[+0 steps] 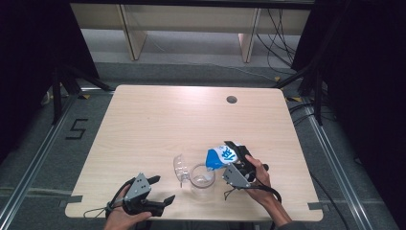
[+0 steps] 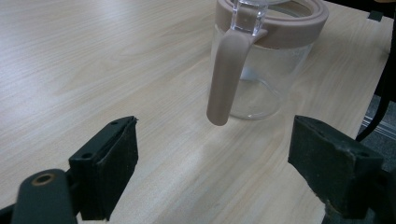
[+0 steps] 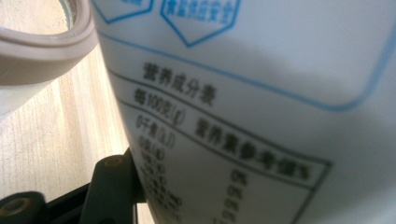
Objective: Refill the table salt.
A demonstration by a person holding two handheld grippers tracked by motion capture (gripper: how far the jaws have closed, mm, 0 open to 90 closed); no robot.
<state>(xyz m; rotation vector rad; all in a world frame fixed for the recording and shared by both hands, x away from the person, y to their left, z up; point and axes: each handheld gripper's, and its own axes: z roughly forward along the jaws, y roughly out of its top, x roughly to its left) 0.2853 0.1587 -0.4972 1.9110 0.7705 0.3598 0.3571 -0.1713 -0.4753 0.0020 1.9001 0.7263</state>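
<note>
Pouch first — a white and blue packet, clamped in the right gripper and tipped over on its side, its blue end hanging just above the rim of the jug. From the right gripper view the pouch sits right up against the camera, a printed nutrition table in dark characters across it, blue-outlined badges above that, and one black jaw pressed against its lower left edge. So that gripper is closed on the pouch, no doubt about it.

Just below and to the left of the held pouch stands the jug — clear glass, pinkish-beige rim, upright on the table. Its clear lid is flipped up on the side away from the right gripper. In the right gripper view the beige rim curves in at the upper left, close beside the pouch.

Over to the left gripper now — it rests low at the near edge of the table, well apart from the right one, jaws spread wide with nothing between them. Looking along its jaws, the jug stands just ahead, its beige handle hanging down toward the gripper, bare wood in the gap between the two pads.
</note>
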